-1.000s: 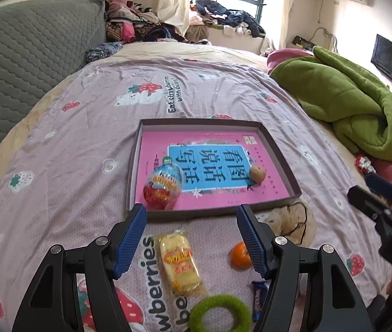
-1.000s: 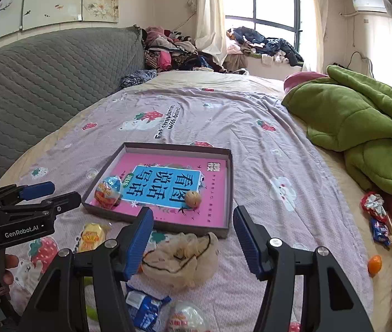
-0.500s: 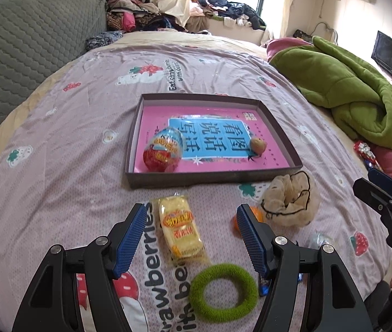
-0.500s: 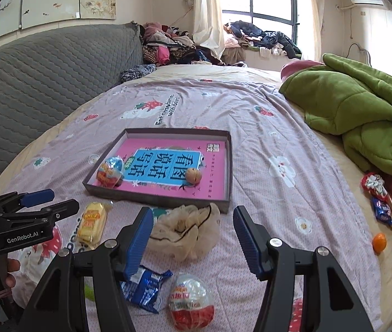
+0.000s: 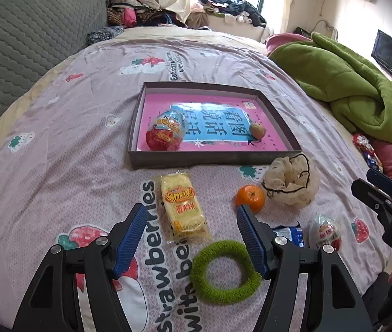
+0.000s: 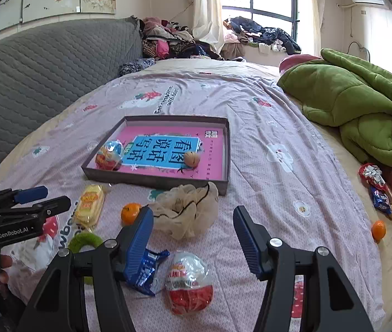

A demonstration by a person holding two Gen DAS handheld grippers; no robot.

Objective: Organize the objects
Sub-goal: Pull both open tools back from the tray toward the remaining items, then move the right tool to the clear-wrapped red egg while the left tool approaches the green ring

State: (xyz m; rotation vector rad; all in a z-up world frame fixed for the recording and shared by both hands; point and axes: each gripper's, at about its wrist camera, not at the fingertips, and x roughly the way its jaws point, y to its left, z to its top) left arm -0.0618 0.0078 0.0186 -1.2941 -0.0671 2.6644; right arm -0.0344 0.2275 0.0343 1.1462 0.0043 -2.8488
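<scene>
A shallow box tray (image 5: 209, 161) (image 6: 151, 179) with a pink and blue base lies on the bed. It holds a surprise egg (image 5: 167, 134) and a walnut (image 5: 257, 130). In front of it lie a yellow snack pack (image 5: 183, 207), an orange (image 5: 250, 197), a beige mesh pouch (image 5: 291, 184) (image 6: 187, 210), a green ring (image 5: 225, 271), a blue wrapper (image 6: 146, 271) and a second egg (image 6: 189, 286). My left gripper (image 5: 191, 238) is open and empty above the snack pack. My right gripper (image 6: 193, 238) is open and empty above the egg and pouch.
A green quilt (image 6: 362, 105) is piled at the right. Candy packs (image 6: 378, 191) and another orange (image 6: 378, 229) lie by the pink pillow at the right edge. A grey padded headboard (image 6: 43, 69) runs along the left. Clothes are heaped by the window.
Both grippers have pulled back toward the near edge of the bed, bringing the ring, orange, wrapper and second egg into view. Both stay open and empty.
</scene>
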